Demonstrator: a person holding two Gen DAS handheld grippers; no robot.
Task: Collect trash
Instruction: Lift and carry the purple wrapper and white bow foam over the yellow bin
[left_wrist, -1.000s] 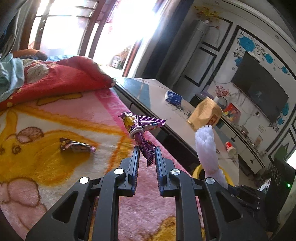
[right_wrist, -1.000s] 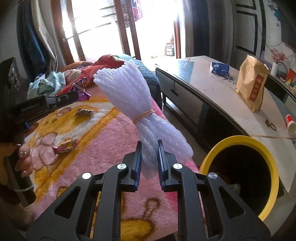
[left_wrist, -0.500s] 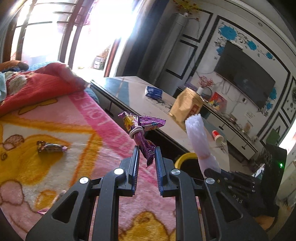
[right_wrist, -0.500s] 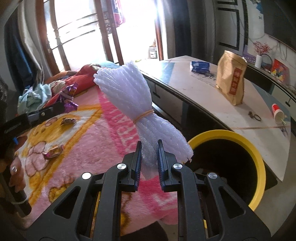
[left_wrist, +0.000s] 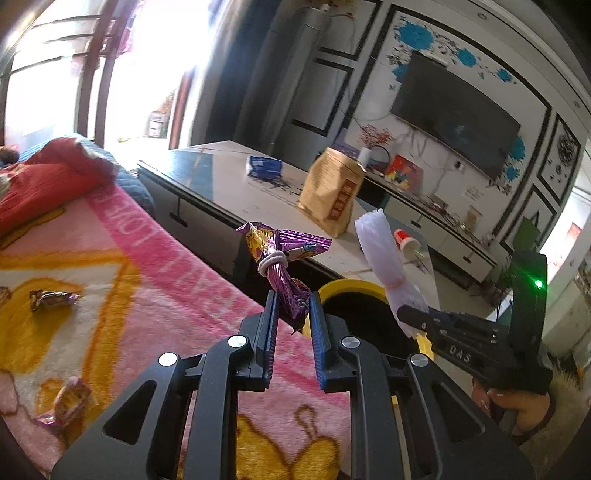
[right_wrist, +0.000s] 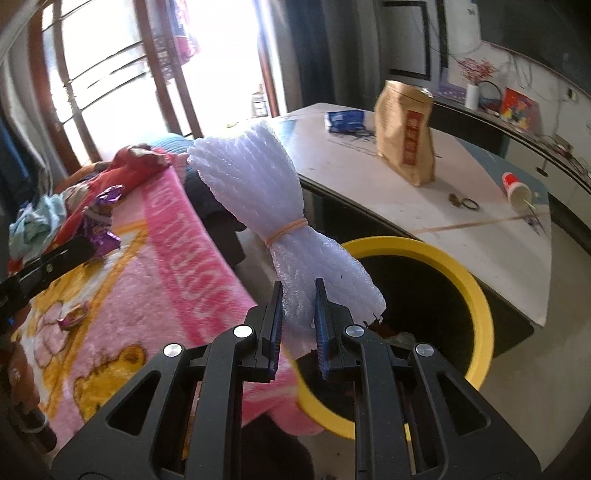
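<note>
Currently, bin: yellow-rimmed bin (right_wrist: 476, 291) stands between bed and worktop (right_wrist: 424, 206); dark scraps lie inside.
Right gripper (right_wrist: 298, 306): clenched on white foam netting (right_wrist: 258, 192), beside the rim.
Left gripper (left_wrist: 291, 314): clamps purple wrapper (left_wrist: 284, 269), bed-side of the bin.
Blanket (left_wrist: 147, 277): candy wrappers (left_wrist: 51, 298) lie loose.

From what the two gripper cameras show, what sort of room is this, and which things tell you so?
Most likely a lived-in home living room: a flat television on a decorated wall, a low table, and a pink blanket over what seems a sofa or bed.
</note>
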